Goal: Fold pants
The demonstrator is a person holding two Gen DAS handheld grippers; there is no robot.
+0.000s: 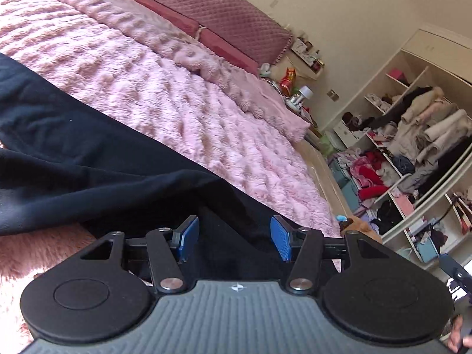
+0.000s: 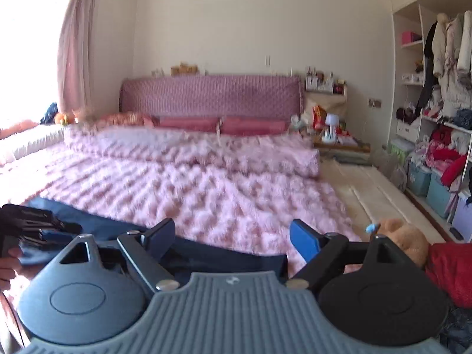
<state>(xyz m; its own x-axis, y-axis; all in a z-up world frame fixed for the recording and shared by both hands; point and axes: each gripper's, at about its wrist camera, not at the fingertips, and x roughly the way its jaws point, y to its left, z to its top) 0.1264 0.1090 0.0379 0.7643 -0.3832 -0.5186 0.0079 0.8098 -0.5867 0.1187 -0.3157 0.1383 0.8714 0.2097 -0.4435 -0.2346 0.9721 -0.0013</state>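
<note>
Dark navy pants point(image 1: 88, 159) lie spread on a fluffy pink blanket point(image 1: 165, 94) on the bed. My left gripper point(image 1: 234, 240) is open, its blue pads point(image 1: 281, 242) standing apart just above the pants' near edge, with cloth below the gap. In the right wrist view the pants point(image 2: 224, 258) run along the bed's near edge. My right gripper point(image 2: 236, 236) is open over them, holding nothing. The left gripper point(image 2: 35, 227) shows at the far left of that view, over the pants.
A pink headboard point(image 2: 209, 96) and bolster pillows point(image 2: 250, 125) stand at the far end. An open wardrobe point(image 2: 436, 118) full of clothes is on the right. A teddy bear point(image 2: 404, 236) and red cloth point(image 2: 451, 271) lie near right. A cluttered bedside table point(image 2: 333, 135) stands beside the bed.
</note>
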